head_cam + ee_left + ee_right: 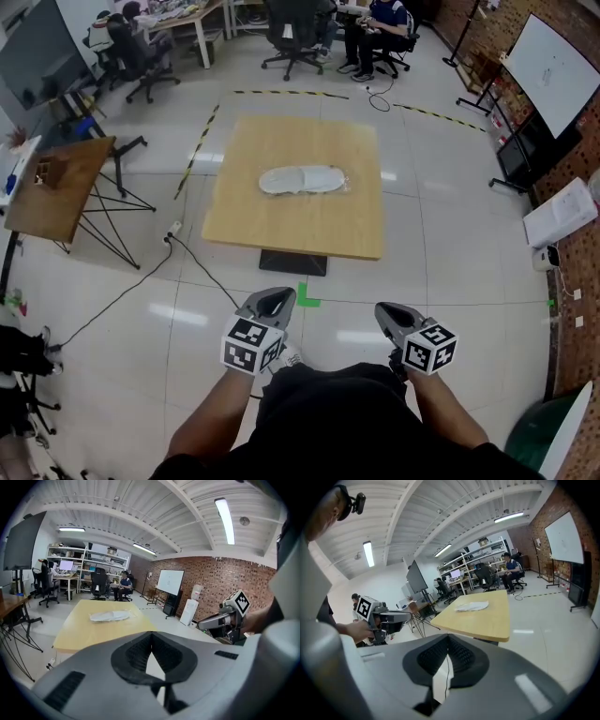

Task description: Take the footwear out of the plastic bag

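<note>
Overhead, head view: a square wooden table (281, 230) stands on a pale tiled floor (450, 281), and the plastic bag (305, 180) lies flat near the table's centre. The footwear shows only as a pale, elongated shape inside the bag, possibly a single shoe; the resolution does not settle it. The left gripper (274, 302) and right gripper (392, 319) are held side by side in front of the person's body, both short of the table's near edge and well apart from the bag. Each carries its marker cube at the rear. A green tape mark (307, 298) sits on the floor between the grippers and the table base. A smaller side table (56, 187) stands at left, and a whiteboard (553, 70) leans by the brick wall at right.

Left gripper view: the left gripper (151, 651) has its jaws clenched together, pads meeting along a thin seam with nothing between them. Beyond them lie the table (84, 632) and the bag (110, 616), away from the jaws. The right gripper (204, 623) appears at the right, held in a hand.

Right gripper view: the right gripper (447, 654) is likewise clenched on nothing, its ribbed pads pressed together. The table (492, 623) stands ahead with the bag (472, 605) resting on its far half. The left gripper (403, 616) appears at the left edge, held in a hand.
</note>
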